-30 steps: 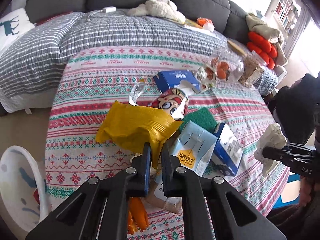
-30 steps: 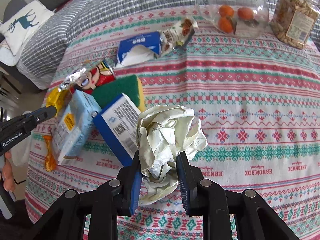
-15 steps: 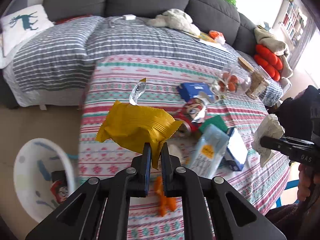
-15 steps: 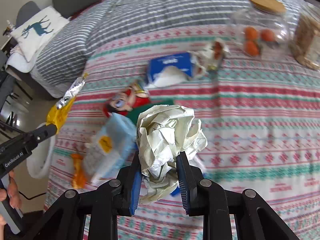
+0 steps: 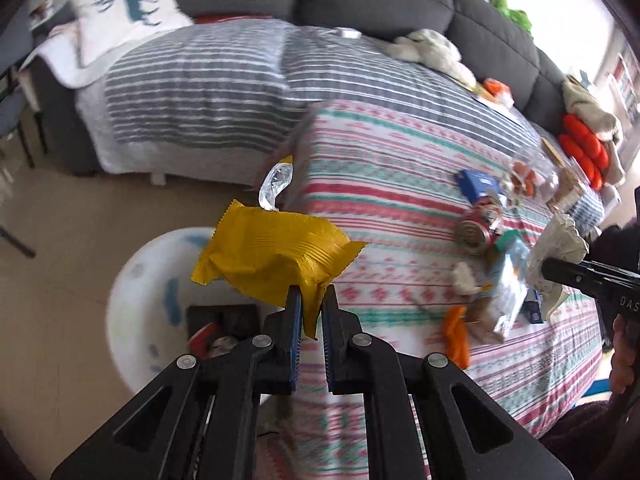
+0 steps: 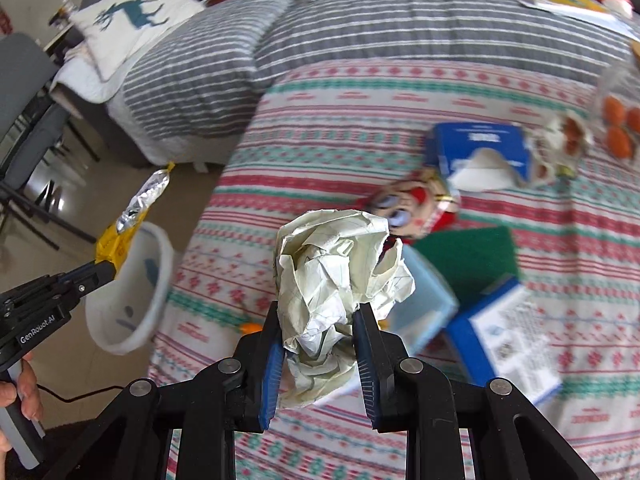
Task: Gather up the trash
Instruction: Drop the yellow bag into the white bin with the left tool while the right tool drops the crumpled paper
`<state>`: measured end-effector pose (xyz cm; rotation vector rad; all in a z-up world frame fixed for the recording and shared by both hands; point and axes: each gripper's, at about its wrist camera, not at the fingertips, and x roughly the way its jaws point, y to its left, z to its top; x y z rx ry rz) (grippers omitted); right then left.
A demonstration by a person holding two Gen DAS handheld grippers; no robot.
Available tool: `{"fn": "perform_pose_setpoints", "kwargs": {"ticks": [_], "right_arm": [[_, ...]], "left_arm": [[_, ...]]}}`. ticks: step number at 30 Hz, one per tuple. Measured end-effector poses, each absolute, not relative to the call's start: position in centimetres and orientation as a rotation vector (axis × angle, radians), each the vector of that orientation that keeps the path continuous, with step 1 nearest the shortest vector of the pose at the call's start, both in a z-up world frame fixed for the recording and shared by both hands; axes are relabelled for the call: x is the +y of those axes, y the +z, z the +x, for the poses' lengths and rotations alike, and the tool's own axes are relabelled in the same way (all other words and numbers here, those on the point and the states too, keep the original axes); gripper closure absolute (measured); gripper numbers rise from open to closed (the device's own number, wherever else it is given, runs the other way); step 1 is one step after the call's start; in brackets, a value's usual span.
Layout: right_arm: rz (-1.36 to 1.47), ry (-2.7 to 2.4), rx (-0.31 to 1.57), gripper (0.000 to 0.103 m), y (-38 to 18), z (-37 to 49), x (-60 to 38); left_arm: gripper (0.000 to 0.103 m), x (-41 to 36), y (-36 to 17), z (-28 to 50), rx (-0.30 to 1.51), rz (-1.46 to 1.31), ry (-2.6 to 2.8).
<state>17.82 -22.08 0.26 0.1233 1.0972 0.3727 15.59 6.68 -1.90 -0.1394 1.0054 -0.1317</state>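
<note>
Over the white bin [image 5: 132, 292] on the floor beside the table, my left gripper [image 5: 308, 300] has its jaws nearly closed on one crimped corner of the yellow snack wrapper [image 5: 276, 256], which hangs out ahead of the fingers with its torn silver end sticking up. It looks feather-light, crinkly and slick, so I judge an edge pinch like this is the right hold, though a thin film could slide out if I loosen at all. My right gripper [image 6: 318, 336] has its jaws partly closed around the lower half of a crumpled paper ball [image 6: 340, 276], held above the patterned tablecloth [image 6: 400, 92]; the paper looks soft and springy, light enough that a squeeze across its bulk holds it. Compared with half a second ago, the wrapper has travelled from above the table edge to above the bin, whose inside, with some dark and red trash, now shows under it. The paper ball has drifted leftward too, with the bin now in the right wrist view. More litter, including a blue carton [image 6: 480, 152] and an orange scrap [image 5: 456, 332], remains on the cloth.
</note>
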Motion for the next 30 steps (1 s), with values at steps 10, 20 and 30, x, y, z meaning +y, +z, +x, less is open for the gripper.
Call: {"fn": "perform_pose_setpoints", "kwargs": {"ticks": [10, 20, 30], "right_arm": [[0.057, 0.428, 1.123, 0.073, -1.1, 18.1, -16.6], [0.035, 0.462, 1.138, 0.073, -1.8, 18.1, -12.9], [0.023, 0.507, 1.154, 0.073, -2.5, 18.4, -8.2]], "left_arm": [[0.093, 12.3, -3.9, 14.9, 1.067, -0.173, -0.034], [0.034, 15.1, -6.1, 14.7, 1.159, -0.192, 0.065], [0.021, 19.0, -6.0, 12.5, 1.186, -0.205, 0.211]]}}
